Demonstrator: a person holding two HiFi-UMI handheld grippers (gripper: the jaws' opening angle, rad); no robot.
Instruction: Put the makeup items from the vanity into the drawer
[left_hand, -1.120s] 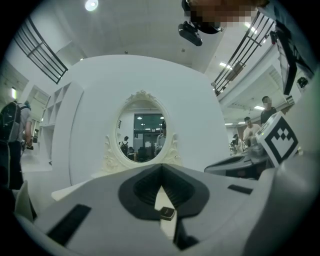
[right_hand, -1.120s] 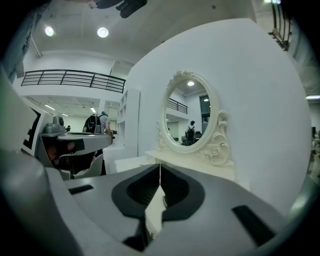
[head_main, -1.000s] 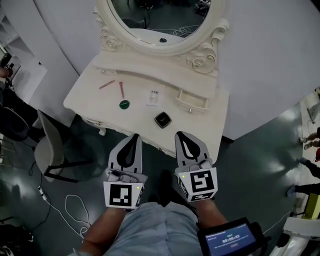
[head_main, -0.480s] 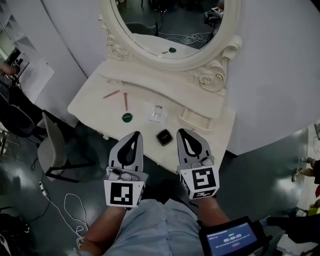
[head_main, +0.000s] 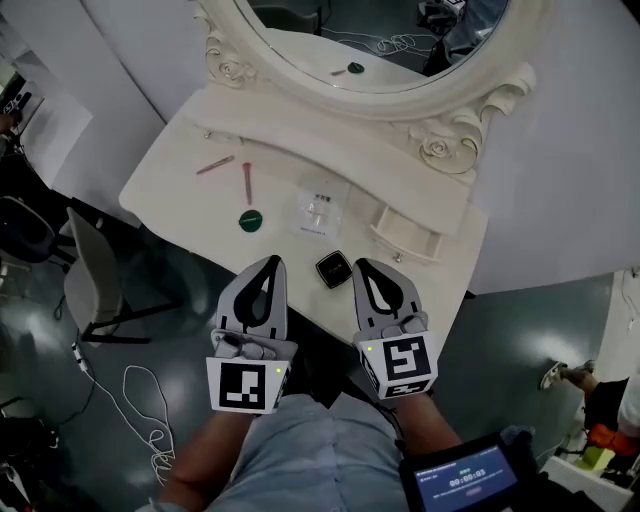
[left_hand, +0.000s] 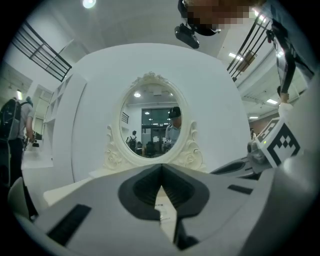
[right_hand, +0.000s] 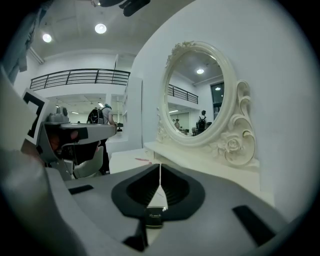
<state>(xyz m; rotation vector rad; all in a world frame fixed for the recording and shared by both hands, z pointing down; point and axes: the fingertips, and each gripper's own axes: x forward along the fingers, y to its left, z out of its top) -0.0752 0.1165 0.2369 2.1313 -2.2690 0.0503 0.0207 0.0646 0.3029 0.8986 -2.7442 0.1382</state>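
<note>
On the cream vanity (head_main: 170, 185) lie two pink pencils (head_main: 214, 166) (head_main: 246, 183), a round green compact (head_main: 250, 220), a clear packet (head_main: 320, 208) and a black square compact (head_main: 333, 268). A small drawer (head_main: 405, 232) stands open at the right, under the mirror frame. My left gripper (head_main: 270, 261) is shut and empty at the vanity's front edge, just below the green compact. My right gripper (head_main: 362, 267) is shut and empty too, right beside the black compact. The black compact (right_hand: 154, 216) shows low behind the closed jaws in the right gripper view, the packet (left_hand: 163, 202) in the left gripper view.
An oval mirror (head_main: 400, 60) in a carved frame rises behind the tabletop. A grey chair (head_main: 90, 290) stands left of the vanity, with white cable (head_main: 140, 400) on the floor near it. A small screen (head_main: 470, 480) hangs at my lower right.
Both grippers have moved forward side by side to the vanity's front edge, and the right tip now sits beside the black compact. Both stayed shut.
</note>
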